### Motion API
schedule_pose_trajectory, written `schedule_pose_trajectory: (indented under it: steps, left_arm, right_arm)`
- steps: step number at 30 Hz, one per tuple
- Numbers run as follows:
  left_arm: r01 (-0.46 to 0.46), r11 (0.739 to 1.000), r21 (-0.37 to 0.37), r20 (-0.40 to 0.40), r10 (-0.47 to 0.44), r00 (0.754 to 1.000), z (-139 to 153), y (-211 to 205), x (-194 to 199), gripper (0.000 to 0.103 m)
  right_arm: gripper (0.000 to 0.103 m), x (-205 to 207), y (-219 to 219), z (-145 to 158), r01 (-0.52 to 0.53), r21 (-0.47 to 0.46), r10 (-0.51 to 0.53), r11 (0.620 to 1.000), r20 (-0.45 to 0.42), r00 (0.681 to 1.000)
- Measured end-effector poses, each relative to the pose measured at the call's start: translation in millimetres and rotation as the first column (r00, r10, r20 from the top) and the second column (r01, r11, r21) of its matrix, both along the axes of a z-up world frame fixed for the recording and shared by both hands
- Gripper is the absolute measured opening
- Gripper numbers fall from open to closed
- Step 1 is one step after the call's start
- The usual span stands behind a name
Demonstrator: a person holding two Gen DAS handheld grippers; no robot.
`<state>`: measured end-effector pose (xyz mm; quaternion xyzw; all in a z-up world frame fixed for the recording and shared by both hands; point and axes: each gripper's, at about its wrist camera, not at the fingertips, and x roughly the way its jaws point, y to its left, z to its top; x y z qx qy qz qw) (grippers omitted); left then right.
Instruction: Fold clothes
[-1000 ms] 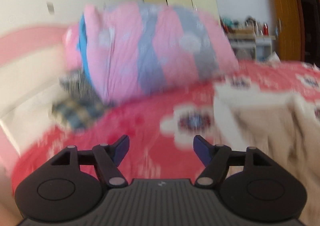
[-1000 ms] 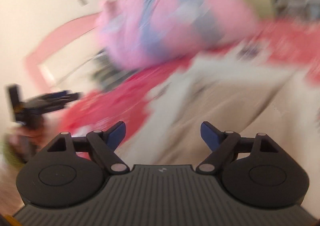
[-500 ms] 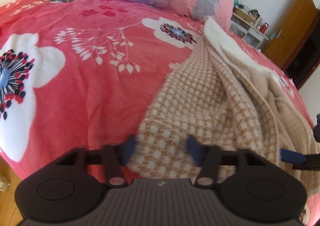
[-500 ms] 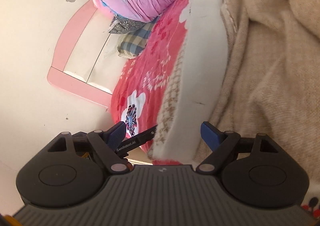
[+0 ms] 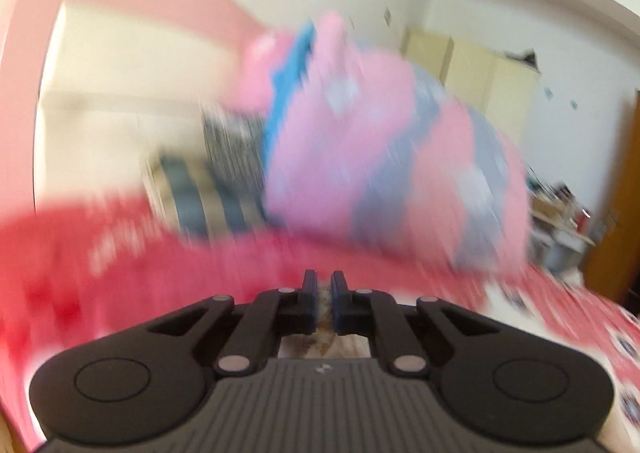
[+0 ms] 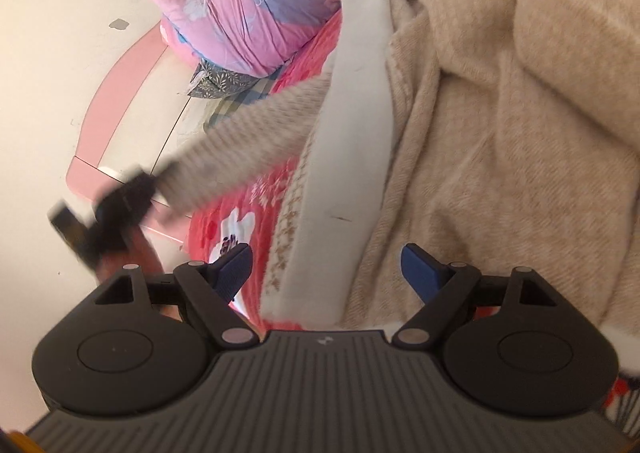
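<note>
The left gripper is clamped on a corner of the beige checked coat; a scrap of tan cloth shows pinched between its nearly touching jaws. In the right wrist view that same gripper appears blurred out past the side edge of the bed, with a strip of the coat stretched taut from it back to the main heap. Pulling the corner outward like this probably serves to spread the cloth flat before a fold is made.

The right gripper hangs with its jaws wide apart, holding nothing. It sits just above the coat's white fleecy lining band, which runs between the blue fingertips. It looks set to close on that band, so that both ends of one edge can be held at once.

Most of the coat lies rumpled on the red flowered bedspread, near the bed's side edge, with thick folds bunched toward the far side. A pink and purple quilt and a checked pillow are stacked at the head of the bed against the pink headboard, well apart from the coat, which leaves room to lay it out.

The left wrist view is heavily smeared, so little detail is readable there.
</note>
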<state>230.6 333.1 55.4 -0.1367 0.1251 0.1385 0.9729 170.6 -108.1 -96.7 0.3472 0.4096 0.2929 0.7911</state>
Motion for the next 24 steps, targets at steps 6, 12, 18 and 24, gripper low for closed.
schedule_pose_trajectory:
  steps: [6,12,18,24]
  left_arm:
    - [-0.265,0.934,0.238,0.121,0.242,0.963,71.0,33.9,84.9,0.0]
    - [-0.075,0.983,0.167,-0.112,0.094,0.989,-0.3,29.8,106.3,0.032]
    - [0.355,0.919,0.172,-0.329,-0.286,0.9,-88.5,-33.5,52.3,0.063]
    - [0.646,0.489,0.586,-0.583,-0.299,0.755,-169.1,-123.8,10.9,0.071]
  right_arm:
    - [0.082,3.5,-6.6,-0.9,0.005,0.009,-0.005,1.0,0.021,1.0]
    - [0.082,16.3,-11.2,-11.8,0.023,0.002,-0.023,1.0,0.017,1.0]
    - [0.082,17.0,-6.8,-18.0,0.018,-0.007,-0.018,1.0,0.022,1.0]
    - [0.082,6.7,-7.6,-21.6,0.027,0.0,-0.027,1.0,0.013,1.0]
